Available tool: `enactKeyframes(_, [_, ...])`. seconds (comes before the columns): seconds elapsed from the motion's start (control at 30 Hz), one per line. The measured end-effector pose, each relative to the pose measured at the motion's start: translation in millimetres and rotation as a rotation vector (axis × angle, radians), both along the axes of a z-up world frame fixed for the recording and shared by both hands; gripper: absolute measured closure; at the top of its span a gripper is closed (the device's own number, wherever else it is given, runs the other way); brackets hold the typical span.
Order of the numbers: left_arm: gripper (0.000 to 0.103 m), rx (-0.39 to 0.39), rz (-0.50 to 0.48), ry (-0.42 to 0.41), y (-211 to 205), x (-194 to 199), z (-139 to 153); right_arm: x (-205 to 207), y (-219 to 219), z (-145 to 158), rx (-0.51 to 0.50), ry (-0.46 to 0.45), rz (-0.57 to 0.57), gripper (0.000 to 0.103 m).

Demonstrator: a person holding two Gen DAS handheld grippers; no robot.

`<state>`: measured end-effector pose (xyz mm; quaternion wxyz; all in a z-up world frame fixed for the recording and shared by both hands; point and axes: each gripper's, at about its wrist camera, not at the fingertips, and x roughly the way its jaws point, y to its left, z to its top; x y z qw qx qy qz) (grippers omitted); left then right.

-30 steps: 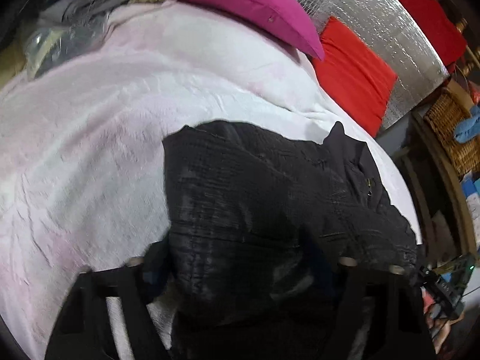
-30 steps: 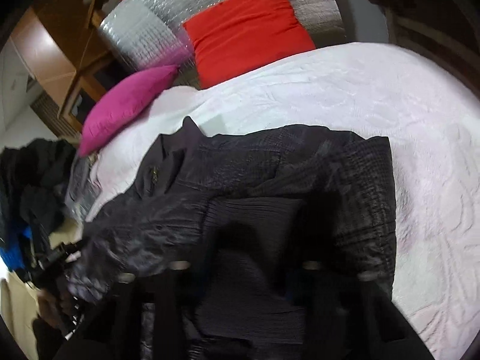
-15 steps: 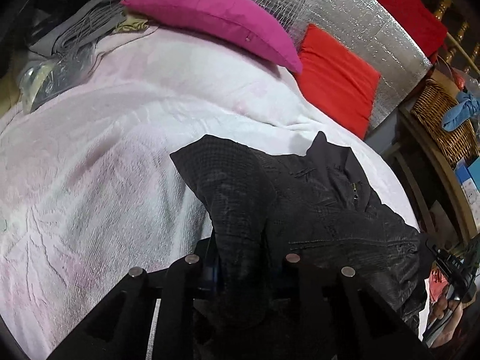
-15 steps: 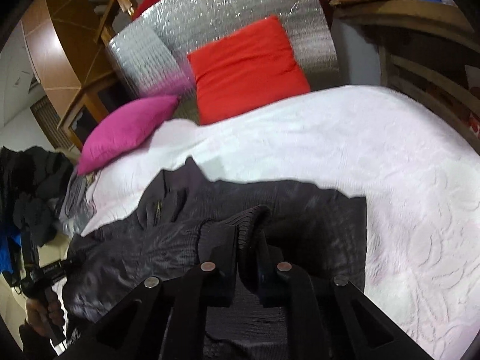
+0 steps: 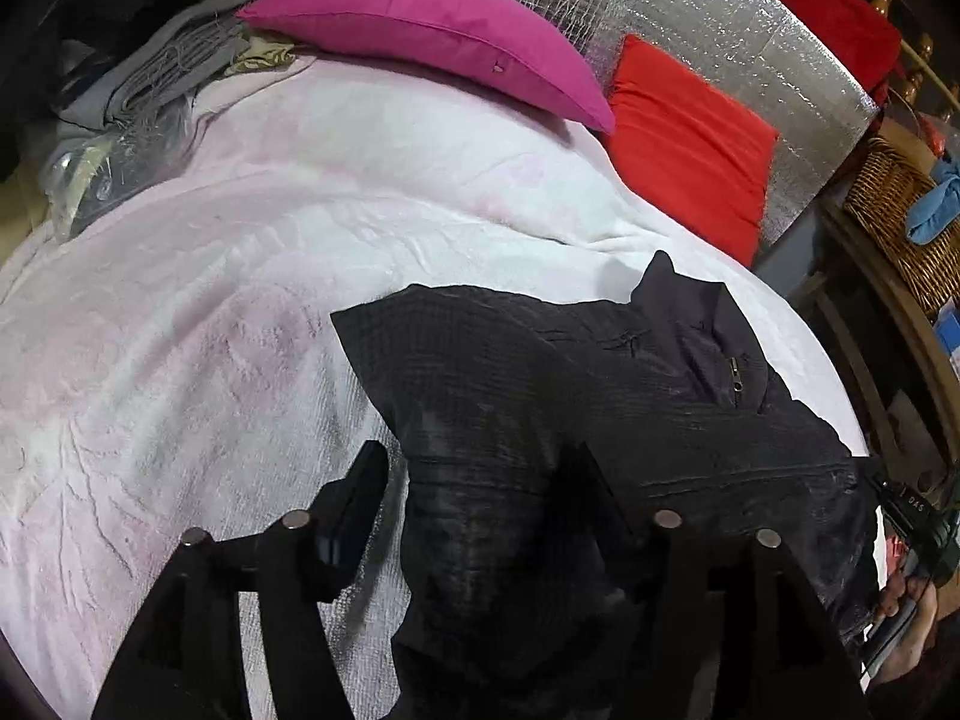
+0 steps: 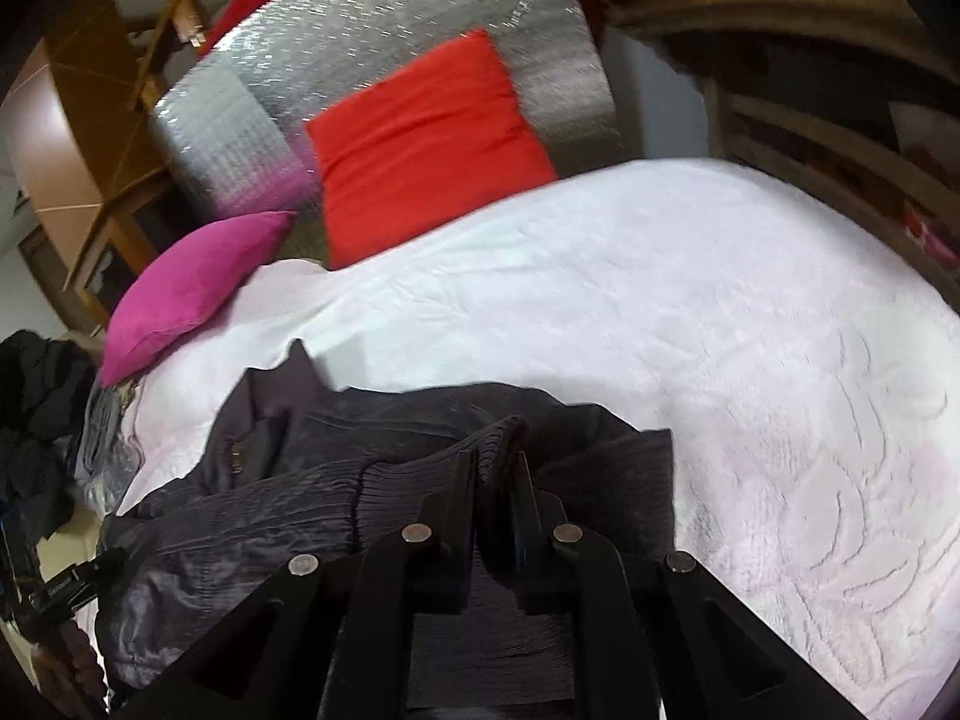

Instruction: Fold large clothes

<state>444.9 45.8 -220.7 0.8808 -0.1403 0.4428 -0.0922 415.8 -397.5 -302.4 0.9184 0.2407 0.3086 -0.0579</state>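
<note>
Right wrist: right claw [image 6: 492, 468] pinching jacket's [image 6: 372, 456] ribbed hem; left claw [image 5: 480, 480] opening, jacket fabric between.

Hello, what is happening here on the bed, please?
A person with a handheld gripper in each hand is folding a dark jacket that lies on a white bedspread. The right gripper is shut on the jacket's ribbed hem, pinching a fold of it. The left gripper has a part of the jacket between its fingers, and its jaws are opening, so it does not press on the cloth. A pink pillow and a red cushion lie at the head of the bed.
</note>
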Motion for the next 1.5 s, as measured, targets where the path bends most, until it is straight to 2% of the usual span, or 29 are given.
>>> enactKeyframes(0.23, [0.037, -0.03, 0.026, -0.01, 8.5, -3.1, 3.3, -11.2, -1.0, 10.5, -0.008, -0.033, -0.026, 0.093])
enactKeyframes(0.33, [0.037, -0.014, 0.035, -0.041, 8.2, -5.5, 9.3, -18.8, -3.6, 20.5, -0.014, -0.066, -0.055, 0.093])
enactKeyframes(0.43, [0.038, 0.015, 0.035, -0.032, 5.2, -3.8, 4.3, -19.3, -10.6, 17.5, -0.006, -0.051, -0.078, 0.094])
enactKeyframes(0.5, [0.049, 0.01, 0.029, -0.02, 3.9, -2.2, -0.6, -14.4, -14.8, 8.4, 0.031, -0.023, -0.05, 0.094])
enactKeyframes(0.6, [0.05, 0.042, 0.028, -0.018, 0.3, -1.6, -2.0, -7.3, -15.7, 0.5, 0.103, 0.021, 0.016, 0.092])
enactKeyframes(0.73, [0.05, 0.039, 0.032, -0.015, 0.4, -2.0, -1.5, -7.3, -24.1, -1.5, 0.219, 0.049, 0.041, 0.089])
enactKeyframes(0.87, [0.05, 0.042, 0.029, -0.014, -0.5, -3.0, -0.4, -8.2, -29.5, -7.6, 0.254, 0.07, 0.056, 0.079])
enactKeyframes(0.93, [0.05, 0.045, 0.027, -0.016, -0.9, -3.8, 0.6, -7.8, -28.2, -10.5, 0.275, 0.083, 0.086, 0.068])
enactKeyframes(0.97, [0.05, 0.048, 0.026, -0.018, -1.8, -4.0, 0.9, -7.0, -26.2, -11.4, 0.276, 0.093, 0.102, 0.054])
enactKeyframes(1.0, [0.05, 0.055, 0.023, -0.02, -2.8, -4.5, 1.5, -6.6, -24.0, -12.0, 0.283, 0.092, 0.118, 0.034])
enactKeyframes(1.03, [0.05, 0.068, 0.019, -0.024, -4.6, -5.3, 2.2, -6.8, -20.7, -12.2, 0.298, 0.078, 0.145, 0.03])
enactKeyframes(1.1, [0.05, 0.094, 0.012, -0.029, -8.2, -6.4, 3.1, -4.5, -13.3, -11.9, 0.275, 0.083, 0.165, 0.029])
enactKeyframes(1.17, [0.05, 0.145, 0.0, -0.039, -15.1, -8.1, 4.3, -1.0, -3.4, -14.3, 0.238, 0.094, 0.189, 0.03])
enactKeyframes(1.23, [0.05, 0.191, -0.011, -0.049, -20.6, -10.0, 4.8, 1.9, 8.2, -15.5, 0.17, 0.12, 0.196, 0.044])
enactKeyframes(1.27, [0.05, 0.213, -0.014, -0.053, -23.1, -10.7, 4.9, 2.5, 13.9, -14.1, 0.114, 0.131, 0.199, 0.065])
enactKeyframes(1.3, [0.05, 0.233, -0.014, -0.056, -24.7, -11.2, 4.9, 2.9, 17.6, -13.3, 0.08, 0.136, 0.202, 0.078])
enactKeyframes(1.33, [0.05, 0.244, -0.016, -0.058, -25.7, -11.5, 5.0, 2.5, 21.8, -11.0, 0.055, 0.135, 0.207, 0.08])
enactKeyframes(1.4, [0.05, 0.253, -0.016, -0.061, -26.5, -12.2, 5.3, 0.5, 24.7, -5.0, 0.027, 0.12, 0.205, 0.091])
enactKeyframes(1.5, [0.05, 0.261, -0.016, -0.065, -26.9, -12.8, 6.0, -8.4, 29.4, 12.5, -0.034, 0.074, 0.191, 0.093])
